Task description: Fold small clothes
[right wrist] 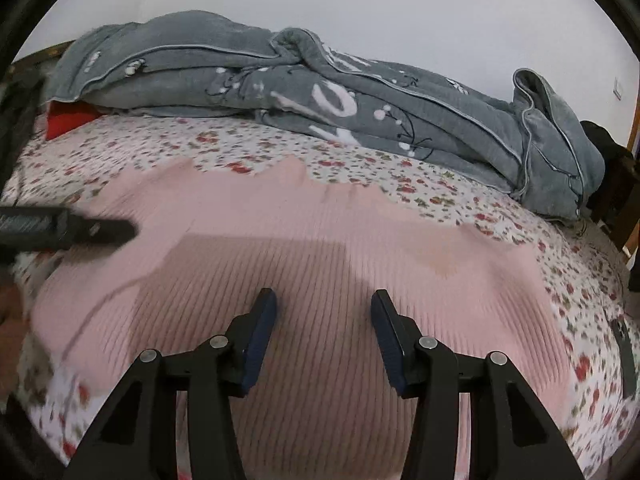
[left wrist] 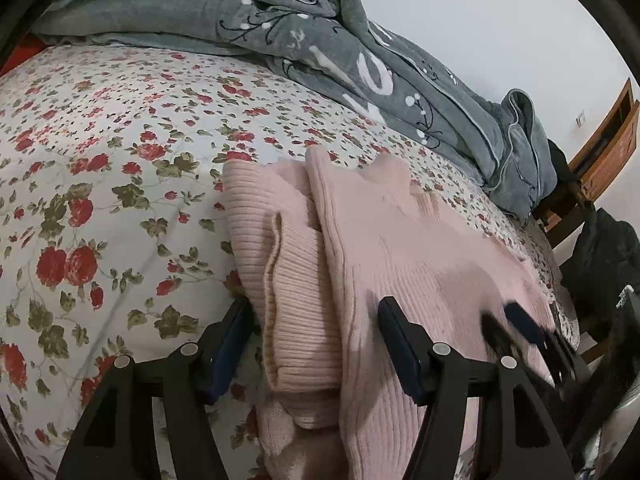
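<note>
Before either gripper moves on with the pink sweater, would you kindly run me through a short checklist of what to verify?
1. Left gripper released: ok, its fingers stand apart, a folded ribbed edge lying loose between them.
2. Right gripper released: ok, fingers apart over flat knit, nothing pinched.
3. Sweater lying on the floral sheet: ok, spread flat across the bed.
4. Side fold in place: ok, one ribbed layer lies doubled over in the left wrist view.
5. Grey blanket away from the sweater: ok, bunched at the far edge, with sheet showing between.
6. Near hem neat: cannot tell, hidden behind the grippers.
</note>
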`<state>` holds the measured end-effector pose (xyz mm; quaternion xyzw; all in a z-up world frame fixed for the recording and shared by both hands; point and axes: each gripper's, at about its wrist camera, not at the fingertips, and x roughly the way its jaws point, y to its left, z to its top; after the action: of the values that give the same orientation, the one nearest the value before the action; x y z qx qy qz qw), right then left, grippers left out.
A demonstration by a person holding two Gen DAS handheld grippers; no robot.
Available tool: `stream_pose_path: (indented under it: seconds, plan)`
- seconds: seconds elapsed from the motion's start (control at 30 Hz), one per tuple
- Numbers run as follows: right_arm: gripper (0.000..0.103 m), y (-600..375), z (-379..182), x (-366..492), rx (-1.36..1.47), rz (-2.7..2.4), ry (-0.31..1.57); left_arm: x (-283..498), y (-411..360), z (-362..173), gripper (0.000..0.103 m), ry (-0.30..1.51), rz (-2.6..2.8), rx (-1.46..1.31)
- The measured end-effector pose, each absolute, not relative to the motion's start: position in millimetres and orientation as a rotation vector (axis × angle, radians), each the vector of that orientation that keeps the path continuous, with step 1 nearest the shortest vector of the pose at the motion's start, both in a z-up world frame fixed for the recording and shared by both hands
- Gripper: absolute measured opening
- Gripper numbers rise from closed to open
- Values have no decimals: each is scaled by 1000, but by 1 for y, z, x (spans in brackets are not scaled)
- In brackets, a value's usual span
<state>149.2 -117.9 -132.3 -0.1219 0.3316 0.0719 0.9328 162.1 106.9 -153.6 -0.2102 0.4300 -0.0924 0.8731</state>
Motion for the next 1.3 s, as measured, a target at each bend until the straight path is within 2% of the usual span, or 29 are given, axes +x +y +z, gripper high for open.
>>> stream_pose_path:
  seconds: [0.13, 0.23, 0.43, 0.63, 0.7, 0.77, 0.83, 1.1, 1.3]
  plan:
    - [48, -127, -134, 179, -136, 116, 755, 163, 104, -152, 64, 906, -196, -415]
    - [48, -130, -131, 168, -103, 116, 762, 165, 104, -153, 65, 911, -205, -416]
    - [48, -142, -132, 128, -84, 131, 739, 168, 100, -155, 68, 909, -214, -392]
    - [51, -142, -143, 129, -76, 132, 702, 174, 102, -156, 67, 938, -213, -411]
    - [51, -143, -144, 135, -56, 129, 714, 174, 103, -155, 62, 948, -209, -419]
    - [51, -142, -144, 140, -53, 126, 724, 173, 104, -152, 40, 959, -218, -453]
    - [51, -142, -144, 144, -40, 123, 742, 172, 104, -146, 26, 957, -196, -457]
    - [53, -177, -116, 125, 89, 255, 798, 168, 92, -93, 23, 944, -193, -490]
    - [56, -232, -92, 102, 125, 277, 753, 172, 37, -43, 22, 918, -198, -407]
